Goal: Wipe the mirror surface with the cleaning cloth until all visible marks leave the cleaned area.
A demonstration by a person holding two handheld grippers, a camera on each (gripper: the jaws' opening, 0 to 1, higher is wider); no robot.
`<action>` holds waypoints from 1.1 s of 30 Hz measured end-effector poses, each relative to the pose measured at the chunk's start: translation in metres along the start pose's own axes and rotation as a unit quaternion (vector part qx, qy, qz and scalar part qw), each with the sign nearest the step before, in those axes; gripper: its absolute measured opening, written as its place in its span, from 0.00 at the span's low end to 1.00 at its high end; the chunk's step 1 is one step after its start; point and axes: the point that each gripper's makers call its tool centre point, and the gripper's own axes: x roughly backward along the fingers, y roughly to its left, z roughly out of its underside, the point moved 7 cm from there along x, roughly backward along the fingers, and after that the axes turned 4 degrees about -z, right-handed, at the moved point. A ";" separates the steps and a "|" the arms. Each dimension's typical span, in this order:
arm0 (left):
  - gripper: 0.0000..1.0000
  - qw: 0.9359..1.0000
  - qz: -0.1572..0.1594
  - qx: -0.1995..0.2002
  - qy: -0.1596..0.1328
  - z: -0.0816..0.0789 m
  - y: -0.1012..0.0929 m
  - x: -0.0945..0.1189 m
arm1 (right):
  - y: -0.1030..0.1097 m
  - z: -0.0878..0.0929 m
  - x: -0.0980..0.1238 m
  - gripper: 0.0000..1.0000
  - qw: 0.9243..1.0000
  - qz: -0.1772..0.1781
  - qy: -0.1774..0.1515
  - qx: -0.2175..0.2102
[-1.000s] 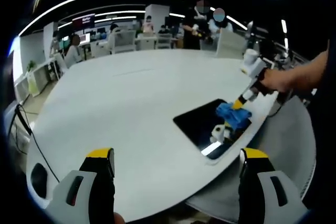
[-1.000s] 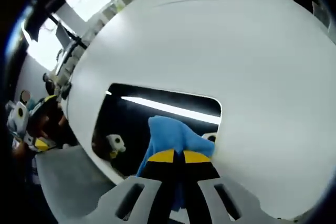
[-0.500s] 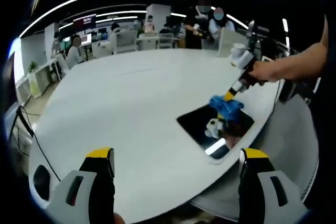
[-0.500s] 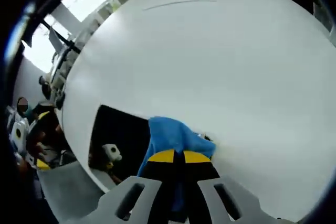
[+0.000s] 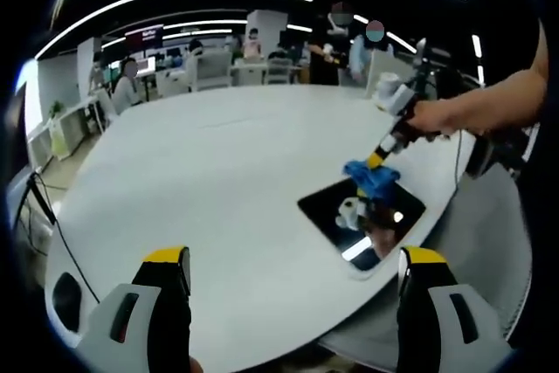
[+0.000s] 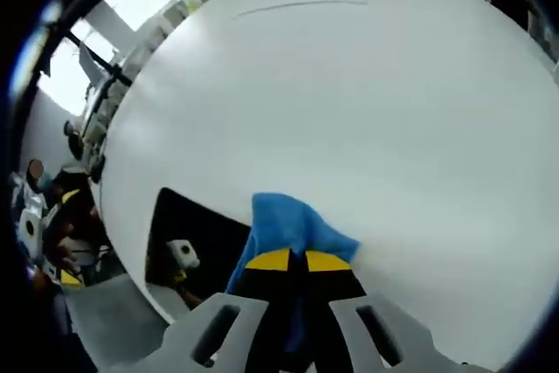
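A dark rectangular mirror (image 5: 354,220) lies flat near the right edge of the round white table (image 5: 218,181). In the left gripper view my right gripper (image 5: 377,163) comes in from the right, held by a hand, shut on a blue cleaning cloth (image 5: 369,177) that rests at the mirror's far edge. My left gripper (image 5: 293,303) stands open above the table's near edge, nothing between its yellow-tipped fingers. In the right gripper view the right gripper (image 6: 291,260) is shut on the blue cloth (image 6: 288,226), with the mirror (image 6: 188,242) to its left.
A grey chair seat (image 5: 454,277) sits beside the table at the right. A black cable (image 5: 44,216) hangs off the table's left side. People and desks stand far behind in the office.
My right gripper has dragged the blue cloth across the mirror toward its far edge. The left gripper holds its place.
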 end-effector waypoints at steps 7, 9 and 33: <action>1.00 1.000 0.003 0.000 -0.008 -0.006 -0.003 -0.002 | 0.005 0.003 0.001 0.00 1.000 0.014 -0.003 0.027; 1.00 1.000 0.003 0.000 -0.012 -0.008 -0.004 -0.002 | 0.005 0.002 0.001 0.00 0.998 0.016 -0.006 0.058; 1.00 1.000 -0.006 -0.009 -0.021 -0.012 -0.005 0.006 | -0.056 0.021 0.099 0.00 0.995 0.031 -0.080 0.044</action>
